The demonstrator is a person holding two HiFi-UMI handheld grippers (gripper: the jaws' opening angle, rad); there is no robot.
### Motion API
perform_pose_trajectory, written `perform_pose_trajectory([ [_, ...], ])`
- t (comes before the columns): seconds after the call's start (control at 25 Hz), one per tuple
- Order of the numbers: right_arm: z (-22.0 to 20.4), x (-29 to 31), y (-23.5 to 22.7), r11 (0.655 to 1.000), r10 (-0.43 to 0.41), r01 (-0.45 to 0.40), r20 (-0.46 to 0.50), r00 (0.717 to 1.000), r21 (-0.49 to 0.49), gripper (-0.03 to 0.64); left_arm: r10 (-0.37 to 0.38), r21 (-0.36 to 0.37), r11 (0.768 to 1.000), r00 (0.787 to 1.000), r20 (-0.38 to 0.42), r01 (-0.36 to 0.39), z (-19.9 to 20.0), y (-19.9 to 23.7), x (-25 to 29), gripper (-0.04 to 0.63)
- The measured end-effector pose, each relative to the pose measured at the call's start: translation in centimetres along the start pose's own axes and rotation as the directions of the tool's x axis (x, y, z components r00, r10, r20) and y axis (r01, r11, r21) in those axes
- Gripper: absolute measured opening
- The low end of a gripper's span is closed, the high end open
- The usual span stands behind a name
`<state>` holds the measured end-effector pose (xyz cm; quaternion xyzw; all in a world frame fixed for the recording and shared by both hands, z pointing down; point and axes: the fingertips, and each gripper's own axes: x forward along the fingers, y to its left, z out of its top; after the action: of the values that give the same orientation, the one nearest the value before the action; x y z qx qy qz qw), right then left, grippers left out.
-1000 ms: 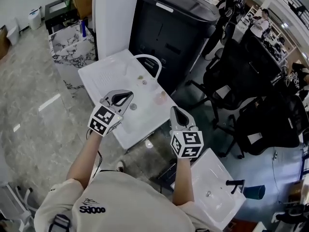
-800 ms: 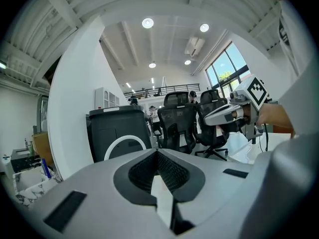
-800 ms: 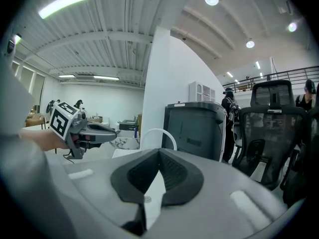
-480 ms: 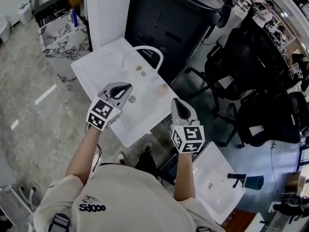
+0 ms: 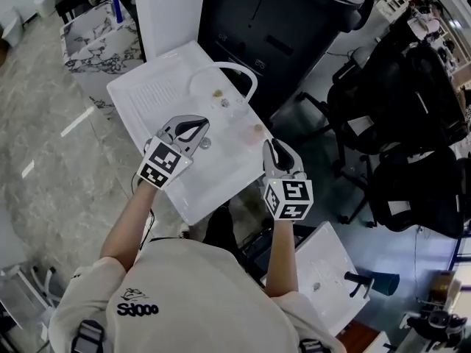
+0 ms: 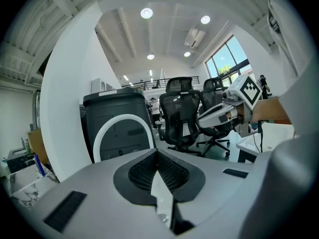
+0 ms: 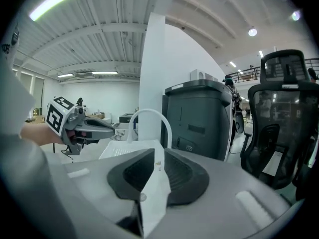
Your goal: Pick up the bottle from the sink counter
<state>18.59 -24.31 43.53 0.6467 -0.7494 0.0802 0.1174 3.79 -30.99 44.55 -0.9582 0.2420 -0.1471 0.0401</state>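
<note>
While the left hand-held gripper point(image 5: 200, 127) hovers clenched and empty over the white sink surface point(image 5: 151, 116), a faint clear bottle point(image 5: 234, 107) sits by the arched faucet point(image 5: 228, 65). The right hand-held gripper point(image 5: 274, 147), jaws just eased slightly apart, holds nothing. A black bin point(image 5: 294, 20) and office chairs point(image 5: 412, 123) stand beyond.

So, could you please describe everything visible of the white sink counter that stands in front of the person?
The white rectangular sink counter is seen from above and looks smooth and glossy, like ceramic or plastic. Its far left part is a ribbed draining area. The rest is a shallow basin with a round metal drain. A white arched faucet rises at its far right edge. A few small things lie near the faucet, too small to name.
</note>
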Motion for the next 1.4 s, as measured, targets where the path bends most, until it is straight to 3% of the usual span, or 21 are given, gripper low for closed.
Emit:
perform_pose_trajectory([
  [0.76, -11.9, 10.3, -3.8, 0.996, 0.072, -0.060, -0.214, 0.974, 0.061, 0.201, 0.008, -0.109, 0.994, 0.984, -0.178, -0.027, -8.6, 1.4, 5.9, 0.006],
  [1.04, -14.8, 12.5, -5.2, 0.996, 0.034, -0.014, -0.230, 0.973, 0.088, 0.214, 0.010, -0.137, 0.990, 0.978, -0.206, -0.039, -10.3, 1.4, 6.7, 0.006],
  [1.4, -16.8, 13.9, -5.5, 0.999, -0.002, 0.014, -0.221, 0.975, 0.052, 0.213, 0.000, -0.194, 0.980, 0.967, -0.254, -0.051, -13.3, 0.6, 6.5, 0.006],
])
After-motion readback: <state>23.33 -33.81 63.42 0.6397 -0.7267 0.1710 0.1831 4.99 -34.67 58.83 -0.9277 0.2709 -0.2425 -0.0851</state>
